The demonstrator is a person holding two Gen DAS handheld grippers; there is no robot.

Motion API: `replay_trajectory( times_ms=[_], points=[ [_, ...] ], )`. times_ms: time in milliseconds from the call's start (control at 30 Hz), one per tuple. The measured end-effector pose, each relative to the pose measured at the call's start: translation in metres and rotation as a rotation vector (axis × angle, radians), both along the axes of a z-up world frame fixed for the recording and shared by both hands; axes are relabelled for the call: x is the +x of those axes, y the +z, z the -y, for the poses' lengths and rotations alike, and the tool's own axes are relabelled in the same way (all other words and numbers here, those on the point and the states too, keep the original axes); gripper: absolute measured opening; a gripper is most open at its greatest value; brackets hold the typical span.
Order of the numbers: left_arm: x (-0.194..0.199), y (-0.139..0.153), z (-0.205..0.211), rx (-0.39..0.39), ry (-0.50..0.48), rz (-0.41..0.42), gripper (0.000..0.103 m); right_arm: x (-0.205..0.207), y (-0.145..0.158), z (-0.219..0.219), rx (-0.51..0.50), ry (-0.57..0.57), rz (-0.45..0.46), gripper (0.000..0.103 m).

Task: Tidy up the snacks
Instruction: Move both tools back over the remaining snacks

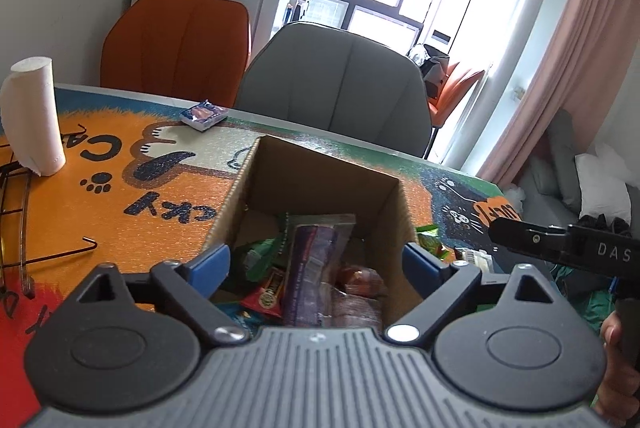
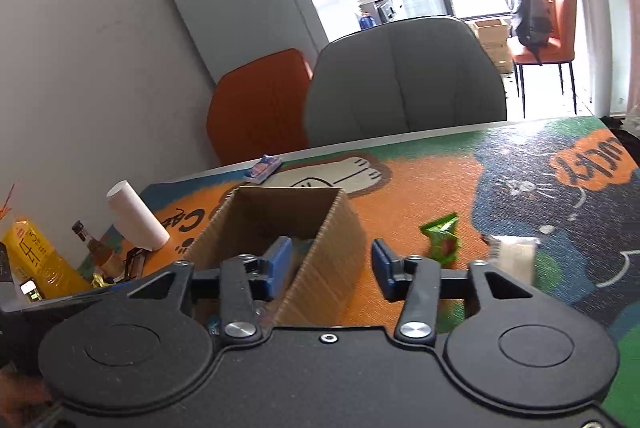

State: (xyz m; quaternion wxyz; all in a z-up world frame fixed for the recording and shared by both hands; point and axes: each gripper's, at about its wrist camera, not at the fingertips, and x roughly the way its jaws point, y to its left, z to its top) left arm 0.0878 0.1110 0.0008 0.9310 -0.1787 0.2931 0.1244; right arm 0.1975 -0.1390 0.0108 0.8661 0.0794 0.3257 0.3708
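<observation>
Cardboard box (image 1: 320,184), open-topped, sits at the centre of the left wrist frame on a desk (image 1: 120,168) covered by an orange, green and blue cartoon mat. Inside the box lie snacks: a purple packet (image 1: 312,260), a red packet (image 1: 264,298) and a green wrapper (image 1: 260,252). The left claw (image 1: 316,264) is above the box, blue pads wide apart with nothing between them. In the right wrist frame, the right claw (image 2: 332,268) straddles the box's right wall, pads apart and not pressing on it. Right of the box, on the mat, lie a green packet (image 2: 442,242) and a pale packet (image 2: 514,256). At upper left, a small blue packet (image 2: 264,168) lies near the desk's far edge, and a white paper roll (image 1: 34,116) stands at left.
</observation>
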Motion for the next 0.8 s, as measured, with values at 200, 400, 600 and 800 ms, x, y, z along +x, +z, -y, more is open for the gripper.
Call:
replay_trajectory(
  times_ms=[200, 400, 600, 800],
  points=[
    [-0.001, 0.001, 0.016, 0.007, 0.001, -0.015, 0.099, -0.006, -0.001, 0.022, 0.011, -0.025, 0.006, 0.069],
    [-0.002, 0.001, 0.028, 0.010, -0.009, -0.020, 0.101, -0.009, -0.002, 0.041, 0.007, -0.058, 0.018, 0.092],
    [-0.002, 0.002, 0.040, 0.013, -0.023, -0.024, 0.102, -0.012, -0.003, 0.055, -0.004, -0.074, 0.014, 0.103],
    [-0.005, 0.006, 0.055, 0.006, -0.051, -0.012, 0.102, -0.014, -0.006, 0.074, -0.009, -0.081, 0.005, 0.103]
  ],
)
